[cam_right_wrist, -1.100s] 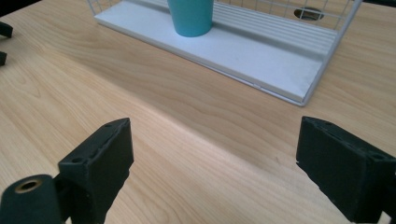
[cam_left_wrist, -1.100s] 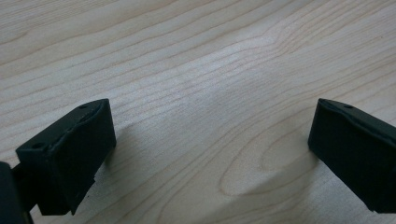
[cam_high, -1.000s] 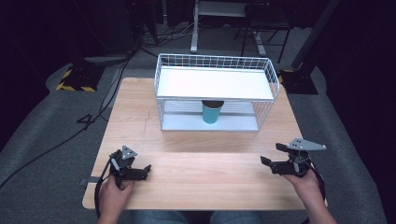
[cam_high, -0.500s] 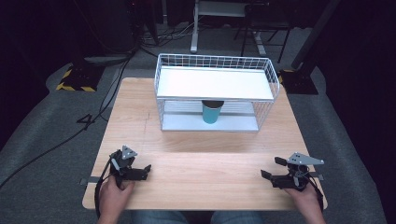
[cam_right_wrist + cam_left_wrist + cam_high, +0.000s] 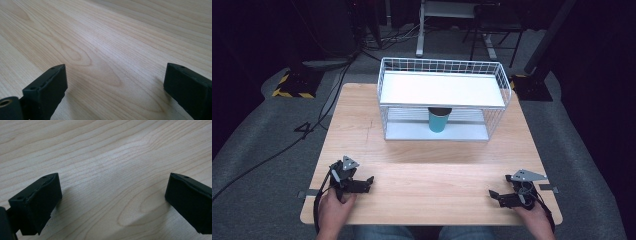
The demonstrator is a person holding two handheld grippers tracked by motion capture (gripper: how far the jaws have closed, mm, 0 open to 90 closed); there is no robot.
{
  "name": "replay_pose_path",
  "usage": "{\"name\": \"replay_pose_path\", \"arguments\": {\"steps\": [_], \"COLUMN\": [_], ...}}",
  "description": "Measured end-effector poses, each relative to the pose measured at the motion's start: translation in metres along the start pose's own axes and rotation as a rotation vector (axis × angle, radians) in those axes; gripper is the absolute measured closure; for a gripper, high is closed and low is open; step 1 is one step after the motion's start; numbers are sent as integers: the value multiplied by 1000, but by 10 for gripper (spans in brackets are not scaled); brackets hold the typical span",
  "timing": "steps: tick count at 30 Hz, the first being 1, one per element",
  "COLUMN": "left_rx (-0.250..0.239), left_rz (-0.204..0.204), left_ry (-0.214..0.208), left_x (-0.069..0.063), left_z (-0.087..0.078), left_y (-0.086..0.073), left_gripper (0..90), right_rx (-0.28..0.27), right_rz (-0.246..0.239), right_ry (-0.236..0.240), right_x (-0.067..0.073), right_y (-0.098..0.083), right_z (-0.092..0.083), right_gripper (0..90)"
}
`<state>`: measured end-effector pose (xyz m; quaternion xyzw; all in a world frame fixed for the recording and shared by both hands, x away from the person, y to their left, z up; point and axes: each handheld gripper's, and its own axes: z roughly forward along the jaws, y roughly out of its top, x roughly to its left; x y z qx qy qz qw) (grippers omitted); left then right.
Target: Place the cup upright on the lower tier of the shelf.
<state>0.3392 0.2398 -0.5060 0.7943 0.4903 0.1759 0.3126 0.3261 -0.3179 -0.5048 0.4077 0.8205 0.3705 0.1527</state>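
Teal cup [image 5: 438, 121]: stood upright on the lower tier of the wire shelf basket, near its middle, under the white upper shelf, well apart from both of my tools.
Wire shelf basket [image 5: 384, 80]: white, sat at the far half of the counter, its open front toward me.
Left tool [image 5: 367, 183]: rested low at the near left part of the counter in my left hand [image 5: 334, 207], jaws spread wide with only bare wood between them; its own view showed the two black jaws far apart over the grain.
Right tool [image 5: 496, 197]: sat low at the near right part of the counter in my right hand [image 5: 534, 217]; its jaws had just been opening and stood spread, nothing between them.
Counter [image 5: 432, 165]: pale wood, bare between my two tools.
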Motion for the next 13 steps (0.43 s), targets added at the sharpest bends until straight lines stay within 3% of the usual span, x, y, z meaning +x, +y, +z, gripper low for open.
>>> {"name": "replay_pose_path", "arguments": {"steps": [1,2,4,8,13], "left_rx": [0,0,0,0,1], "left_rz": [0,0,0,0,1], "left_ry": [0,0,0,0,0], "left_x": [0,0,0,0,0], "left_z": [0,0,0,0,0], "left_y": [0,0,0,0,0], "left_gripper": [12,12,12,12,12], "right_rx": [5,22,32,33,33], "right_rz": [-9,-39,-38,-8,-5], "right_ry": [-8,-47,-46,-78,-80], "right_x": [1,3,4,9,9], "right_y": [0,0,0,1,1], "right_z": [0,1,2,4,4], "right_gripper": [55,38,3,3,2]}}
